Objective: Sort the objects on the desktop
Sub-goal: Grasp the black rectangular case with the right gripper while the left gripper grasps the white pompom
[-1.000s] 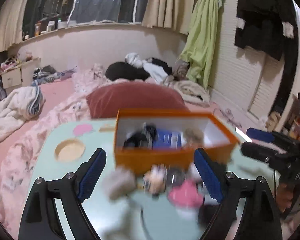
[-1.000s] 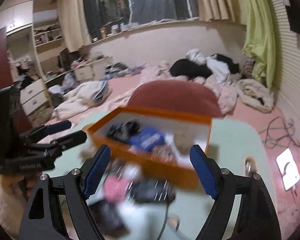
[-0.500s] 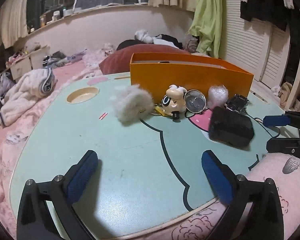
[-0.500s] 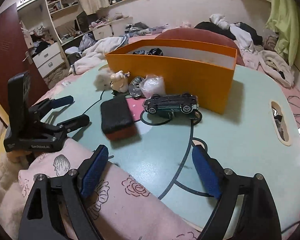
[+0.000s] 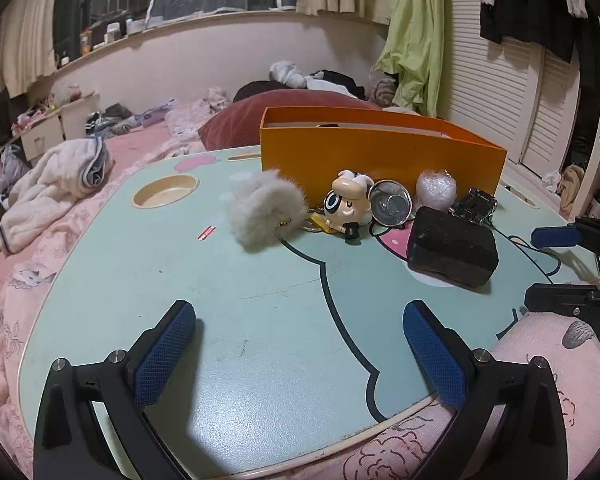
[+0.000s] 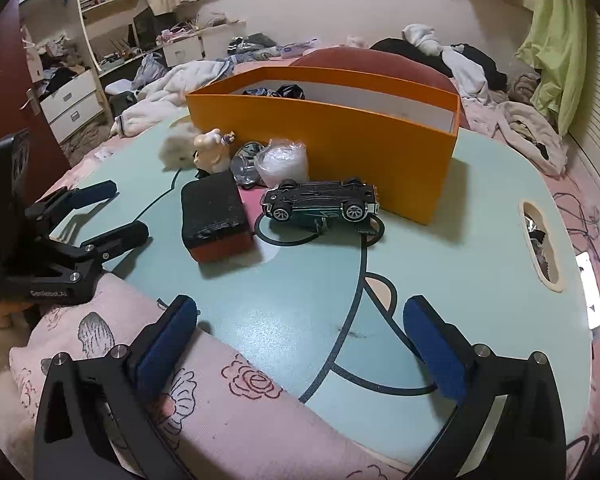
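An orange box (image 5: 380, 152) (image 6: 320, 136) stands at the back of a mint-green table (image 5: 180, 280). In front of it lie a fluffy grey pom (image 5: 266, 210), a cartoon keychain figure (image 5: 348, 204), a round metal piece (image 5: 390, 204), a plastic-wrapped ball (image 5: 436, 190), a toy car (image 6: 320, 202) on its side and a black block (image 6: 214, 216) with a red base. My left gripper (image 5: 298, 316) is open and empty above the table's near part. My right gripper (image 6: 300, 308) hangs over the near edge, its jaws opening with nothing between them.
A round cup recess (image 5: 166, 196) is sunk in the table's left, a slot (image 6: 540, 248) in its right. A pink flowered quilt (image 6: 180, 380) lies against the near edge. Behind the box are a red cushion (image 5: 260, 116) and a bed strewn with clothes.
Both grippers have sunk from above the box to low over the table's near edge, and their jaws have spread wider. The objects on the table have not moved.
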Motion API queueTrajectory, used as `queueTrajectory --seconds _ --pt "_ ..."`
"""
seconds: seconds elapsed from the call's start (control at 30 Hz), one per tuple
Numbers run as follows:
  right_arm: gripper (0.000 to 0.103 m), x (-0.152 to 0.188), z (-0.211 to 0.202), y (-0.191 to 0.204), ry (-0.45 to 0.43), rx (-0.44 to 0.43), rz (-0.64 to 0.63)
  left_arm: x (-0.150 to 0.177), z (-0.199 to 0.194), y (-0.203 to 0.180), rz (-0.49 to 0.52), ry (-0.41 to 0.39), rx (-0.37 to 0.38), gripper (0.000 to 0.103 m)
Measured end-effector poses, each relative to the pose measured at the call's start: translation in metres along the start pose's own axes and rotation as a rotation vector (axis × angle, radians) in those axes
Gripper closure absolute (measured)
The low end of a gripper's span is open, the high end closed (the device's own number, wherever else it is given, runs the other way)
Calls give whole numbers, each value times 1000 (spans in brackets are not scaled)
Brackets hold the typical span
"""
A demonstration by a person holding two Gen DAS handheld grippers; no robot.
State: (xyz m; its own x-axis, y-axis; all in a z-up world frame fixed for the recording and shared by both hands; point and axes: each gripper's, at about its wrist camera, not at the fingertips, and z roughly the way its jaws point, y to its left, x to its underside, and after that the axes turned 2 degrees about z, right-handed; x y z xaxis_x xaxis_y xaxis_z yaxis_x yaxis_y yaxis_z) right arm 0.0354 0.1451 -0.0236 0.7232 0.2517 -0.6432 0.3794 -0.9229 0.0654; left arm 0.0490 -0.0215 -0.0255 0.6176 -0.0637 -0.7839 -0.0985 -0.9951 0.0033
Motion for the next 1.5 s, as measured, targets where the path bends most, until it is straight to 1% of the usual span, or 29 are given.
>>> queueTrajectory --seconds 0.2,0.4,0.63,0.77,0.83,0.9,0.93,0.97,1.03,1.07,1.13,1.17,1.2,1.23,1.27,1.33,1.37,1.4,1.43,1.5 --pt "0 1 1 1 3 16 -1 0 0 0 0 0 0 0" --pt "0 0 4 5 21 75 -4 1 0 0 0 -1 0 0" --pt "0 2 4 4 20 88 8 1 0 0 0 2 -9 0" --pt "0 1 3 4 21 72 11 -1 -2 -1 6 1 -25 0" --pt "0 3 0 4 -4 69 25 0 -2 0 4 -1 -22 0" --pt "11 3 -8 4 -50 42 19 1 -2 4 -3 -8 -2 0" --pt "26 2 -16 6 -99 23 4 2 -2 4 -5 -13 0 0" --pt "35 -1 -27 13 -163 8 -27 2 -2 5 -4 -15 -1 0" --pt "35 -6 -35 27 -220 -23 -84 2 -1 5 -4 -14 0 0" --pt "35 -13 -35 36 -226 -50 -121 2 -1 6 -4 -15 2 0" --pt "35 -29 -27 49 -212 -94 -162 2 -1 4 -4 -16 2 0" --pt "37 -35 -23 53 -210 -114 -172 2 -1 5 -4 -17 2 0" --pt "40 -41 -17 56 -201 -128 -181 2 -1 4 -4 -17 2 0" --pt "49 -49 -7 60 -173 -133 -194 2 -1 4 -4 -17 2 0" --pt "53 -51 2 63 -144 -119 -204 2 -1 4 -4 -17 2 0" --pt "53 -55 19 63 -74 -115 -213 2 -1 4 -4 -17 2 0" --pt "55 -54 28 63 -39 -111 -214 3 -1 4 -4 -17 4 0" --pt "58 -51 32 63 -19 -87 -218 2 -2 4 -5 -18 4 0" --pt "63 -49 42 63 45 -74 -213 2 -2 3 -4 -16 5 0" --pt "71 -45 44 60 49 -92 -197 1 -2 3 -5 -18 6 0"
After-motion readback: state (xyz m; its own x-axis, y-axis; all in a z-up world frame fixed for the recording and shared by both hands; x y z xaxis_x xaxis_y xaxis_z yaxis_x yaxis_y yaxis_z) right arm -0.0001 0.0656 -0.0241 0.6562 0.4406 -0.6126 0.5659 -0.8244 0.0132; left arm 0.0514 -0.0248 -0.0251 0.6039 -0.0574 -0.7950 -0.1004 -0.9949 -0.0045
